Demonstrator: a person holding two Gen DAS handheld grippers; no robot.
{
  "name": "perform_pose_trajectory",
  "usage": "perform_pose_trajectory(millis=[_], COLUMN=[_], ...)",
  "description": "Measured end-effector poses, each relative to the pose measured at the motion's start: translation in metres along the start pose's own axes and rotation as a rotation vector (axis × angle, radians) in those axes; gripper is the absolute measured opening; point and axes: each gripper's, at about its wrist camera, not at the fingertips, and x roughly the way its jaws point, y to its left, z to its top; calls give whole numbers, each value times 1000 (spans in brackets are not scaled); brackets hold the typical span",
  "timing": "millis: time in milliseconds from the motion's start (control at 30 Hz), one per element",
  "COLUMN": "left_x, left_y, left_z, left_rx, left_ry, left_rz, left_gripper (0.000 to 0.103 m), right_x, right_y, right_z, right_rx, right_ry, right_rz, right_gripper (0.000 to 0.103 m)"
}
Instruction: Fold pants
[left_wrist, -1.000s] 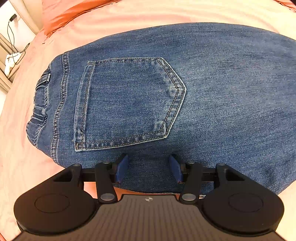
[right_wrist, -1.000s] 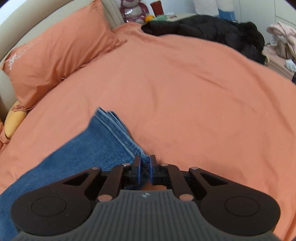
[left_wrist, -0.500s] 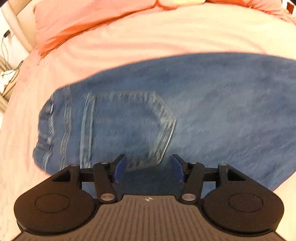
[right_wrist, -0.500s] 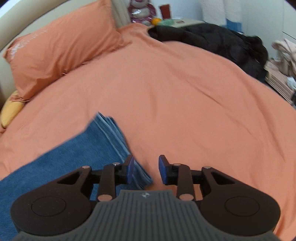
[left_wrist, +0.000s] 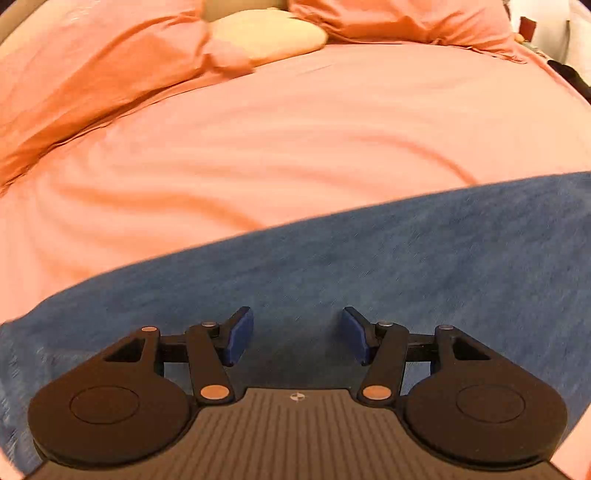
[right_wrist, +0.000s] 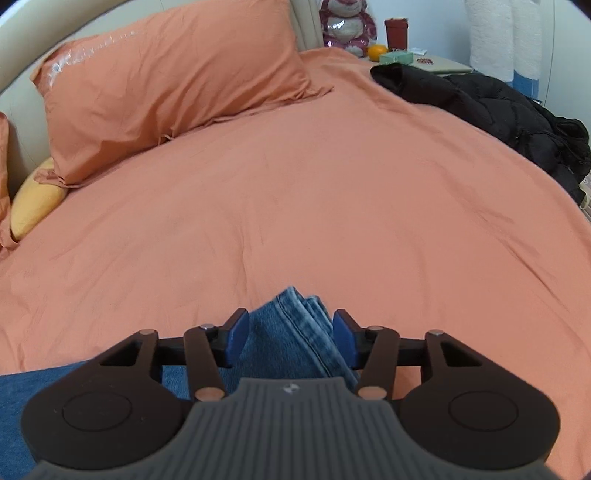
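My left gripper (left_wrist: 298, 335) hangs jaws apart over the jeans (left_wrist: 369, 273); my right gripper (right_wrist: 288, 334), jaws just opening, straddles the hems (right_wrist: 299, 321) on the bed (right_wrist: 332, 206).

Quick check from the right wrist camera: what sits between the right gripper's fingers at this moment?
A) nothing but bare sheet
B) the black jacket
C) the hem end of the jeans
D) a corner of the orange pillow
C: the stacked hem end of the jeans lies between the open fingers of the right gripper.
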Motion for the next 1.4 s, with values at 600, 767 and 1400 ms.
perform_pose_trajectory(millis=[600,767,1400], left_x=[39,30,60], left_y=[-43,-87,-219], left_z=[31,38,71], left_rx=[55,106,265], left_ry=[-23,-50,-88], left_rz=[4,-72,-138], left_gripper=[66,66,50], right_x=[19,-18,-37], right_y=[-17,-48,-138], right_z=[7,-12,-131], right_rx=[-47,7,586], right_ry=[31,77,50], right_rz=[-146,-81,307], right_gripper=[31,56,47])
